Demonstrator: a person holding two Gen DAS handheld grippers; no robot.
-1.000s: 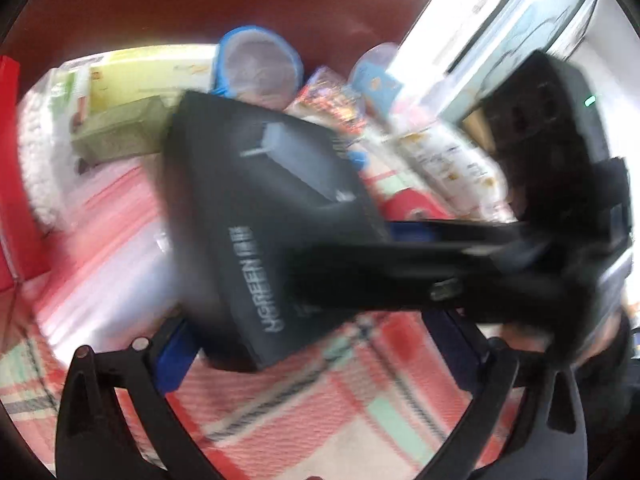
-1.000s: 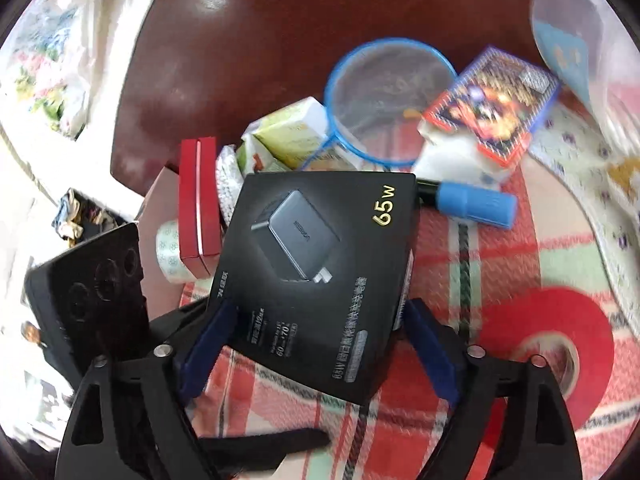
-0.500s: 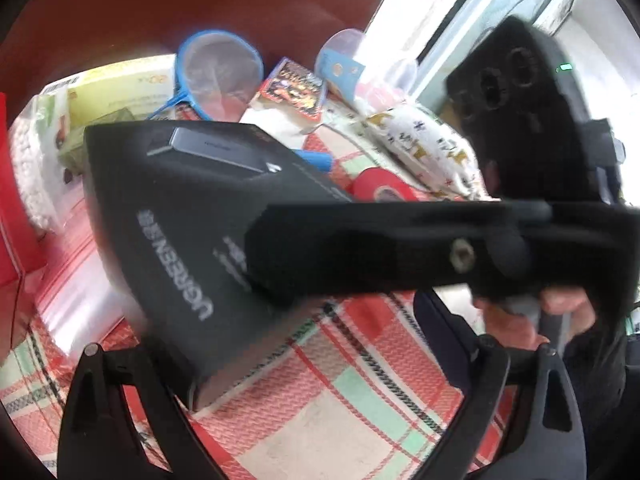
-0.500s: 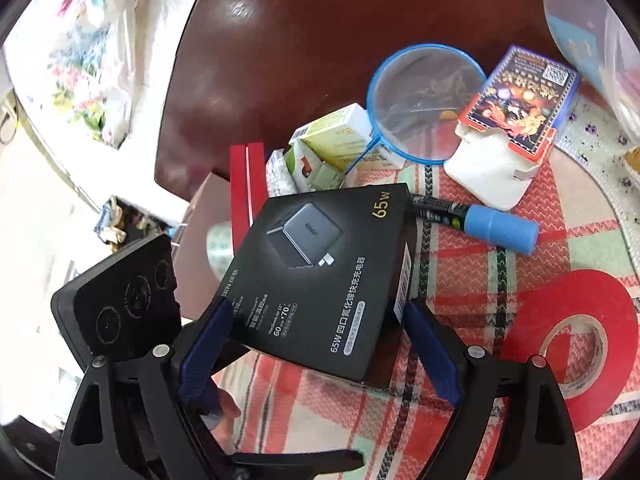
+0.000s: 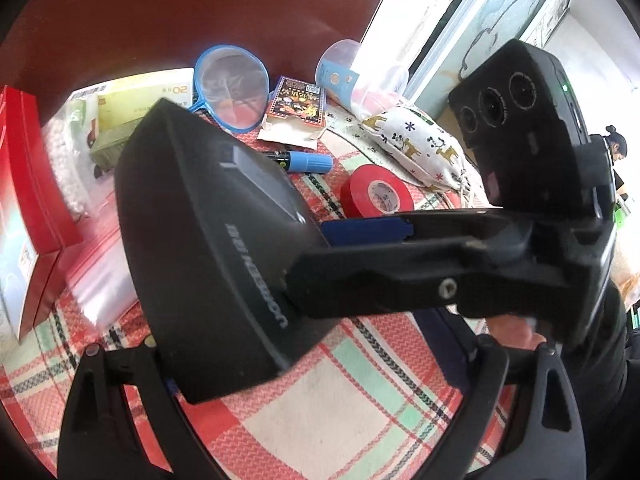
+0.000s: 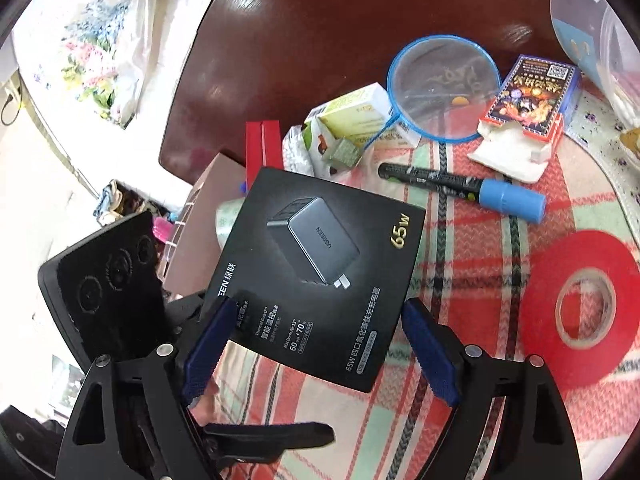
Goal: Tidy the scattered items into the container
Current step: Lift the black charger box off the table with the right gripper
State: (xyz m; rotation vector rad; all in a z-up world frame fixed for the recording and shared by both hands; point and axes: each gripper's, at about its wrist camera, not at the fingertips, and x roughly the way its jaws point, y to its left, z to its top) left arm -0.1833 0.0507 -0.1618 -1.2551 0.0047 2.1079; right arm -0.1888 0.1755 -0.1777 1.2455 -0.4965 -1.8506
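My right gripper (image 6: 320,344) is shut on a black charger box (image 6: 320,272) and holds it above the plaid cloth (image 6: 460,420). In the left wrist view the same box (image 5: 208,240) fills the middle, with the right gripper's fingers (image 5: 400,280) clamped on its sides. My left gripper (image 5: 320,392) is open and empty below the box. A brown cardboard container (image 6: 200,224) sits at the cloth's left edge, just beyond the box. A blue-capped marker (image 6: 464,192), red tape roll (image 6: 580,312), card pack (image 6: 528,96) and blue sieve (image 6: 444,84) lie scattered.
Red boxes (image 5: 24,200) and a zip bag (image 5: 96,264) lie left. A green-yellow box (image 6: 356,116), a clear plastic cup (image 5: 344,76) and a printed fabric pouch (image 5: 416,144) sit at the back. The dark wooden table (image 6: 320,40) extends beyond the cloth.
The right gripper has carried the charger box leftward and up, toward the cardboard container. The left gripper has drawn back and sits lower under the box.
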